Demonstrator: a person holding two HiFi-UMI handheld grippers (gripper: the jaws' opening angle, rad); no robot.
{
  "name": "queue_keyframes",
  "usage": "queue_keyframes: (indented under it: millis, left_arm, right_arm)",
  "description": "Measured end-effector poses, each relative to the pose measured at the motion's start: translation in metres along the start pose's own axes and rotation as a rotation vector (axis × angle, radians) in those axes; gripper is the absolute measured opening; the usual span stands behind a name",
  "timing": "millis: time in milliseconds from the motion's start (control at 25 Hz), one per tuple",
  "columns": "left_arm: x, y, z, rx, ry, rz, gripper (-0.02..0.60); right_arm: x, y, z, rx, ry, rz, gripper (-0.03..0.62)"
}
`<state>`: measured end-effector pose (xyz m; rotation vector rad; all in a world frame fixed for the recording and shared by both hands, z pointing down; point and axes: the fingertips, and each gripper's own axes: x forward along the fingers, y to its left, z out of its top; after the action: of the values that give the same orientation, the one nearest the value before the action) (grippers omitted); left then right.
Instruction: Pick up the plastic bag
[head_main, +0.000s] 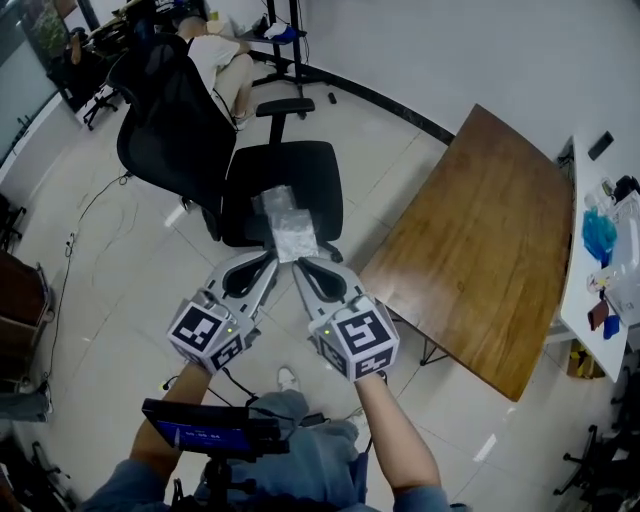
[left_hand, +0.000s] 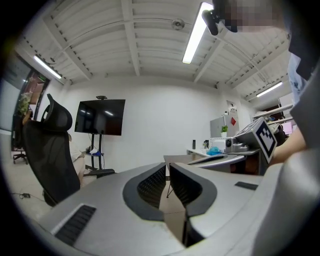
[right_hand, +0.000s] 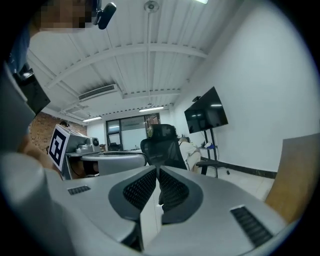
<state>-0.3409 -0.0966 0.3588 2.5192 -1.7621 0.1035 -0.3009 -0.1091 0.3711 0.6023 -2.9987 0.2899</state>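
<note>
The plastic bag (head_main: 290, 228), clear and whitish, lies on the seat of a black office chair (head_main: 300, 170). In the head view both grippers are held side by side just in front of the seat. The left gripper (head_main: 268, 262) and the right gripper (head_main: 305, 265) have their tips at the bag's near edge. The left gripper (left_hand: 167, 172) has its jaws shut with nothing between them. My right gripper (right_hand: 157, 175) is also shut and empty. Both gripper views look level over the room, with the bag out of sight below them.
A brown wooden table (head_main: 480, 230) stands to the right of the chair, with a cluttered white desk (head_main: 585, 290) beyond it. A person (head_main: 225, 60) sits behind the chair. A TV on a stand (left_hand: 100, 117) is at the far wall. A small screen (head_main: 205, 432) sits near my body.
</note>
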Motion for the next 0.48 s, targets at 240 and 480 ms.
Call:
queue_keyframes:
  millis: [240,480]
  left_arm:
    - [0.024,0.040,-0.034,-0.044,0.033,-0.022,0.026]
    - [0.050,0.059,-0.078,-0.070,0.078,-0.036,0.015]
  right_arm:
    - [0.036,-0.023,-0.041,0.131,-0.012,-0.088,0.031]
    - [0.064,-0.049,-0.086,0.248,-0.029,-0.175,0.031]
